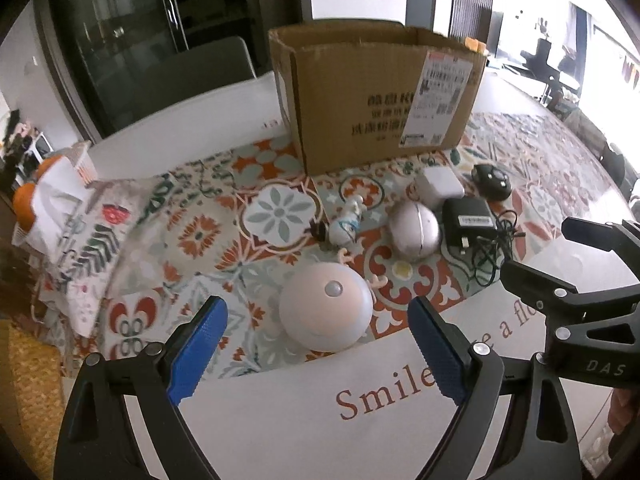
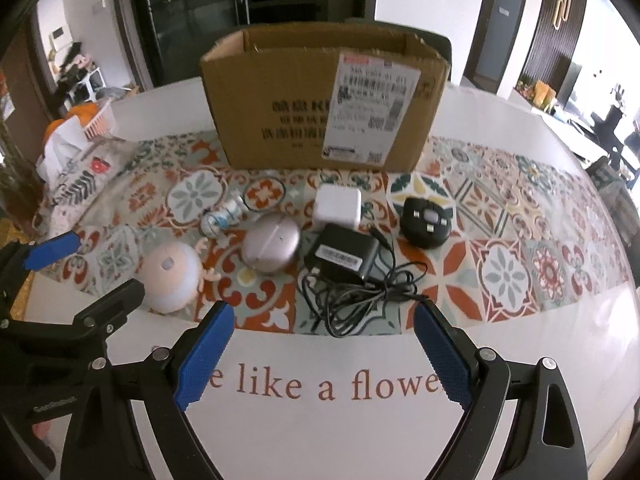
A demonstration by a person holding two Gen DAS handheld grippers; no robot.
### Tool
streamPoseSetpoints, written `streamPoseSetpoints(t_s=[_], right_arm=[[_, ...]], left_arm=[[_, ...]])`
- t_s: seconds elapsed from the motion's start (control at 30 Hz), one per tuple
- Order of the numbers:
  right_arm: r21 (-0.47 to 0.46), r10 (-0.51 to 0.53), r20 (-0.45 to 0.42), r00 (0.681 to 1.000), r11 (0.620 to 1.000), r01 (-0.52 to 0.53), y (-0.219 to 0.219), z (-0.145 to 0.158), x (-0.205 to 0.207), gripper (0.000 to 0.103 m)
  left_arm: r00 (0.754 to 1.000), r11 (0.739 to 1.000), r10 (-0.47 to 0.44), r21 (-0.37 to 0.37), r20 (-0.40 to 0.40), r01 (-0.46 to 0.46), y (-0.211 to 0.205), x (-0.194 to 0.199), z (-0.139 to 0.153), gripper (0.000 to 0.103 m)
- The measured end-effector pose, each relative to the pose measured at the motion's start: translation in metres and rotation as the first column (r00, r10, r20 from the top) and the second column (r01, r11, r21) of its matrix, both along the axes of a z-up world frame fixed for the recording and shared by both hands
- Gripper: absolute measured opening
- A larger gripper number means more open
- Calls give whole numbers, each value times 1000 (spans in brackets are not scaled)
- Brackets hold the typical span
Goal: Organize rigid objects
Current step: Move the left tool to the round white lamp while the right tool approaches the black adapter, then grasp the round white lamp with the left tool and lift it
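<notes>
Left view, left to right: left gripper (image 1: 318,344) stood with jaws apart and empty, the dome lamp (image 1: 326,308) just beyond them at lower centre. Figurine (image 1: 348,222), egg case (image 1: 414,228) and adapter (image 1: 468,222) lay mid-frame, right of centre, box (image 1: 376,96) above.

Right view: right gripper (image 2: 324,354) likewise apart, empty, the adapter's cord (image 2: 360,300) just ahead.

Judged: approach step, nothing picked. Next: straddle the lamp, close, carry it to the box.

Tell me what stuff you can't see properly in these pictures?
- Inside of the cardboard box: both views, hidden by its front wall.
- Box label text: both views, too small and blurred.
- Oranges: left view, partly covered by a white bag.
</notes>
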State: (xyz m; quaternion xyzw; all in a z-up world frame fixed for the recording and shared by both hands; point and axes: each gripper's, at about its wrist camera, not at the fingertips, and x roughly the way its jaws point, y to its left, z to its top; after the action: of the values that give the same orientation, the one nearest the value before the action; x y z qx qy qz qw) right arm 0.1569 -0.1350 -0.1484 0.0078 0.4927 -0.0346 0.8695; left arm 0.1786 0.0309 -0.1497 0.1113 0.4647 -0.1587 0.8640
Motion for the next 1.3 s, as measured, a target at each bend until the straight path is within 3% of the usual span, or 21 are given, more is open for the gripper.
streamPoseSetpoints(t_s=[0.43, 0.63, 0.87, 1.3], right_arm=[[29, -12, -103, 995, 999, 15, -4, -38, 14, 91], [32, -17, -128, 992, 999, 21, -4, -49, 20, 91], [26, -17, -141, 990, 999, 21, -4, -54, 25, 91], [17, 8, -135, 991, 1000, -6, 1, -54, 24, 91]], left_arm=[[994, 1000, -23, 6, -103, 24, -11, 23, -46, 92], [990, 1000, -30, 1, -135, 31, -15, 33, -60, 87], [990, 999, -22, 25, -137, 25, -16, 39, -68, 77], [993, 999, -26, 29, -111, 29, -15, 30, -69, 75]])
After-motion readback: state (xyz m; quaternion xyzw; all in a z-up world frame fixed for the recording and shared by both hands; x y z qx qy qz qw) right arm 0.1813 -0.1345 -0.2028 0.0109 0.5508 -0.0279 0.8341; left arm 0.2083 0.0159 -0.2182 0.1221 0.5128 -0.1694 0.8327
